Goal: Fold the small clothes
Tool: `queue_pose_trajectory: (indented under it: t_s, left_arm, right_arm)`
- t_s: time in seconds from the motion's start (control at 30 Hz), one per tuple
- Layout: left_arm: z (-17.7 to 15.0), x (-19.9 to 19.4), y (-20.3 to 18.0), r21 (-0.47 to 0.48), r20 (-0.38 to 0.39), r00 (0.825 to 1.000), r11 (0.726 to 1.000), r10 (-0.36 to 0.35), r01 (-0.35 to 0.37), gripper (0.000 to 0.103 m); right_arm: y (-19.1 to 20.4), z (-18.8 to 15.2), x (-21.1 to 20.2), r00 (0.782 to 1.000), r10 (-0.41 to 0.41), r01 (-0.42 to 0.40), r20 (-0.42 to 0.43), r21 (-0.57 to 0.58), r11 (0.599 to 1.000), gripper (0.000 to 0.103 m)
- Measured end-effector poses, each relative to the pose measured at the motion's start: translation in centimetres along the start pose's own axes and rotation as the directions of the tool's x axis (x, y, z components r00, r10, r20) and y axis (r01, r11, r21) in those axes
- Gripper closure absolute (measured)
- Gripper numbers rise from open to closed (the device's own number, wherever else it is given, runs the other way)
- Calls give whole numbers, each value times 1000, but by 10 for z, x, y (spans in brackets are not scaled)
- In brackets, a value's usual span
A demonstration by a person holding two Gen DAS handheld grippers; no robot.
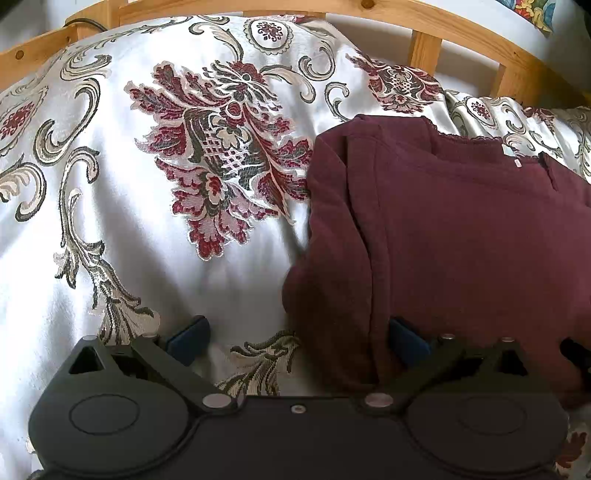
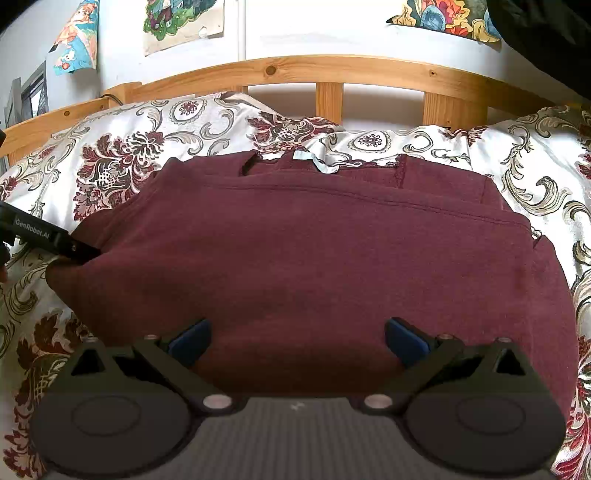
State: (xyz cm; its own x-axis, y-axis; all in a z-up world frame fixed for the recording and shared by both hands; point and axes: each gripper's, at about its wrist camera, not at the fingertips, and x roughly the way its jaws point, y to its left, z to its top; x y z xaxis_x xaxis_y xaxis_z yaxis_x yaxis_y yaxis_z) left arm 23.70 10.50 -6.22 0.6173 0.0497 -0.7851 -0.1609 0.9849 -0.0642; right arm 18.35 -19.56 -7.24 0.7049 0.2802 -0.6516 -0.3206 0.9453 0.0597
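A maroon garment lies folded on the floral bedspread, its neckline and pale label toward the headboard. In the left wrist view the maroon garment fills the right side. My left gripper is open, straddling the garment's near left edge, one blue pad on the bedspread, the other over the cloth. It also shows at the left of the right wrist view, touching the garment's left corner. My right gripper is open over the garment's near edge, holding nothing.
A wooden slatted headboard runs behind the bed. Paper pictures hang on the white wall above. A dark object sits at the top right. Bedspread extends left of the garment.
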Motion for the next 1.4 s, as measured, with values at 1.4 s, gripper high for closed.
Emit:
queue_pose_trajectory:
  t_s: [1.4]
  left_arm:
    - [32, 22, -5, 102, 27, 976, 972, -215, 211, 30]
  right_arm:
    - [-4, -1, 1, 1000, 24, -24, 4, 27, 999, 0]
